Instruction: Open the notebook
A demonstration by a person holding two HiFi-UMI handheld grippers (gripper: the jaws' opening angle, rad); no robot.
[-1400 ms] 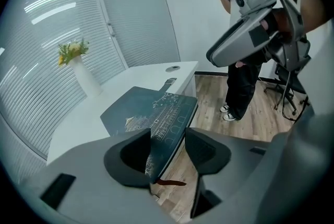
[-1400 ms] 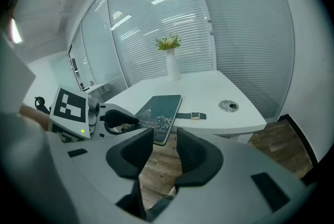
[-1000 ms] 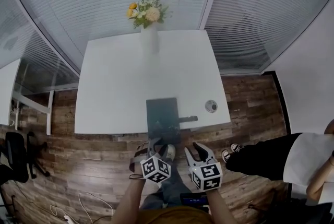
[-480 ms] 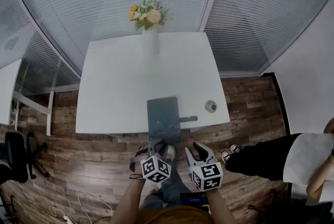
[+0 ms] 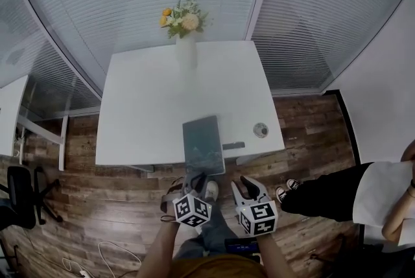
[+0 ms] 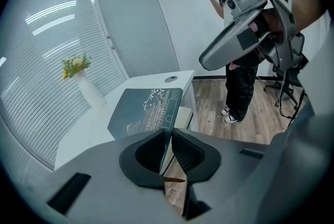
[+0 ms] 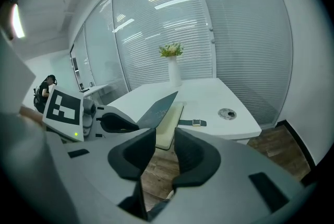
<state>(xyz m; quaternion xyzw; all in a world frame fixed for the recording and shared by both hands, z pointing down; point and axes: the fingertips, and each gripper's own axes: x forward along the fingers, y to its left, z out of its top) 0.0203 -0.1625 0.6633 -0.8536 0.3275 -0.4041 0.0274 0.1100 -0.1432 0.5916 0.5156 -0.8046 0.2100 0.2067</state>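
Seen from overhead, the left gripper's (image 5: pixel 196 181) tips blur into the notebook (image 5: pixel 203 144), which overhangs the table (image 5: pixel 149 108) edge at lower centre. Its jaws, just closing, pinch the raised cover. The right gripper's (image 5: pixel 246 187) jaws, narrowing slightly, stand apart, gripping nothing.

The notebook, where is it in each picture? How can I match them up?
Head view: the notebook lies just below the middle, at the table's near edge.
Left gripper view: the notebook is in the middle, its cover raised.
Right gripper view: the notebook is near the middle, cover tilted up.
Shared landmark: the flower vase.
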